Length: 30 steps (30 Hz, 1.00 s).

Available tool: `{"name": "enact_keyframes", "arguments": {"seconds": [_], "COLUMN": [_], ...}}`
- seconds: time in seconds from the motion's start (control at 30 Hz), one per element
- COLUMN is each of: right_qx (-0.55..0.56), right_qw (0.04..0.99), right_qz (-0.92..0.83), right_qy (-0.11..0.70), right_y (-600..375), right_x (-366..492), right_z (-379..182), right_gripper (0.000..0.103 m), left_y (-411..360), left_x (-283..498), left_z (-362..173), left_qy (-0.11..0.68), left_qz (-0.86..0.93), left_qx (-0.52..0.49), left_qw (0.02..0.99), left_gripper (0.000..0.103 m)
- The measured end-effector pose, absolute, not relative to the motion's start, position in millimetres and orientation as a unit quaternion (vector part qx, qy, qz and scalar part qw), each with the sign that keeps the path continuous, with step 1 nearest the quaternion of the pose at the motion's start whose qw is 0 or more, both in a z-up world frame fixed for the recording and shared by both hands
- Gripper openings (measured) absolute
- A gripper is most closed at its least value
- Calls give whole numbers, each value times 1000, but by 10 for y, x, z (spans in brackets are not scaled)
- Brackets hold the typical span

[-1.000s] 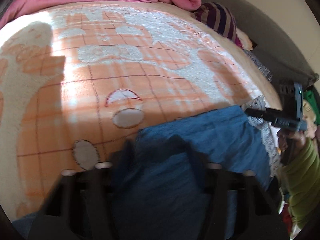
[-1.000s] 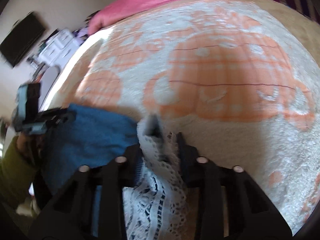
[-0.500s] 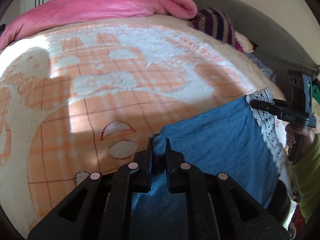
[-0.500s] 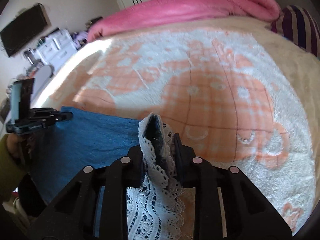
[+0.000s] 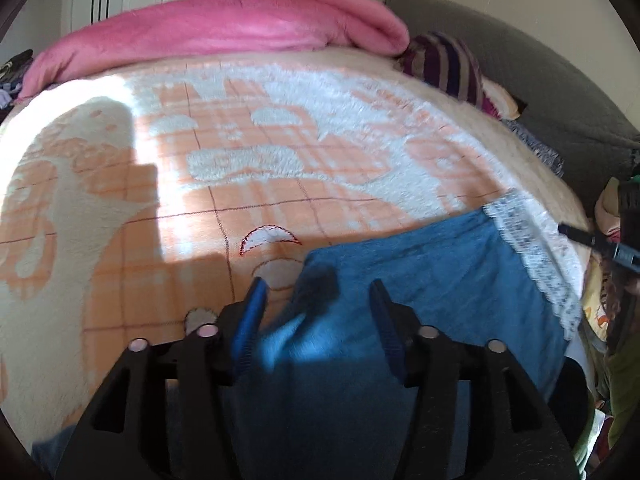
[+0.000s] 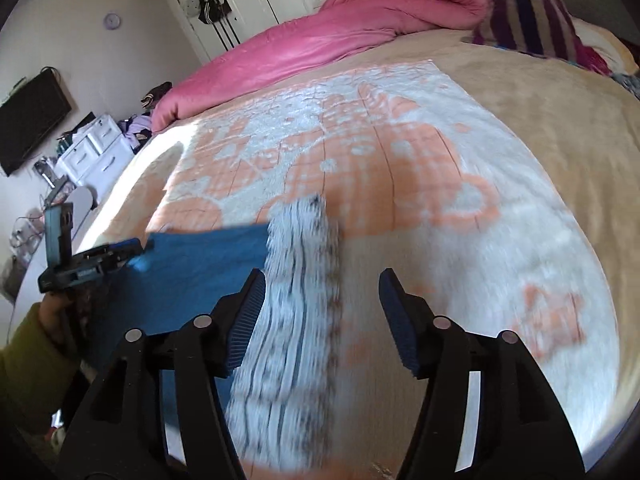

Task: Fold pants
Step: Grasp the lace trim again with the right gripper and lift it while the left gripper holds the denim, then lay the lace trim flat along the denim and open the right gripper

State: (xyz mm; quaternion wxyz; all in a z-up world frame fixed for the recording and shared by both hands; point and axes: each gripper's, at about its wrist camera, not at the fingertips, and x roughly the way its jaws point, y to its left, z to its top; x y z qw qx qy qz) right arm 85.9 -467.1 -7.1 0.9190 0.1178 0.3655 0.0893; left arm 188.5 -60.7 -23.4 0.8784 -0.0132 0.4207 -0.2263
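Note:
Blue pants (image 5: 432,280) with a white lace trim (image 5: 532,256) lie at the near edge of the bed. My left gripper (image 5: 318,292) is open, and the pants' left corner lies loose between its jaws. My right gripper (image 6: 322,284) is open over the lace trim (image 6: 296,280), which lies between its jaws, blurred. The blue cloth (image 6: 200,264) spreads to the left in the right wrist view. Each gripper shows at the edge of the other's view: the right one (image 5: 596,240), the left one (image 6: 92,260).
The bed carries an orange and white fluffy blanket (image 5: 240,160). A pink duvet (image 5: 224,28) lies rolled at the far end, with a striped pillow (image 5: 448,64) beside it. A grey headboard (image 5: 540,92) is on the right. White drawers (image 6: 92,148) and a wall television (image 6: 32,120) stand beyond the bed.
Both grippers were shut on the pants half a second ago. Both have opened and let go. The pants have dropped onto the bed.

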Motion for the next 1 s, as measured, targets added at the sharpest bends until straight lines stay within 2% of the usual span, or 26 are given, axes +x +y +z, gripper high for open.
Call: {"name": "enact_keyframes", "arguments": {"seconds": [0.2, 0.3, 0.43, 0.47, 0.53, 0.6, 0.63, 0.7, 0.73, 0.8, 0.9, 1.0], "right_qx": [145, 150, 156, 155, 146, 117, 113, 100, 91, 73, 79, 84], "right_qw": [907, 898, 891, 889, 884, 882, 884, 890, 890, 881, 882, 880], "right_qz": [93, 99, 102, 101, 106, 93, 93, 87, 80, 66, 61, 53], "right_qy": [385, 401, 414, 418, 432, 447, 444, 437, 440, 463, 461, 464], "right_y": [-4630, -4570, -4512, -4495, -4433, -4334, -4301, -4260, -4250, -4205, -4199, -4230], "right_x": [408, 287, 275, 289, 332, 317, 278, 175, 151, 172, 164, 144], "right_z": [-215, -315, -413, -437, -506, -518, -477, -402, -416, -564, -639, -618], "right_gripper": [52, 52, 50, 47, 13, 12, 12, 13, 14, 19, 21, 30], "left_y": [-445, -246, 80, 139, 257, 377, 428, 526, 598, 686, 704, 662], "left_x": [1341, 1105, 946, 932, 909, 913, 907, 908, 913, 926, 922, 909], "left_z": [-94, -134, -226, -251, -352, -442, -445, -438, -436, -435, -427, -424], "left_qy": [405, 415, 436, 439, 449, 454, 449, 446, 445, 445, 444, 443], "left_qz": [-225, -208, -168, -160, -153, -160, -158, -149, -148, -152, -153, -151], "left_qx": [-9, -26, -47, -49, -53, -71, -75, -71, -76, -88, -84, -69], "left_qw": [886, 885, 883, 883, 879, 874, 876, 880, 880, 878, 879, 881], "left_gripper": [57, 65, 65, 65, 65, 63, 52, 39, 36, 35, 35, 35]}}
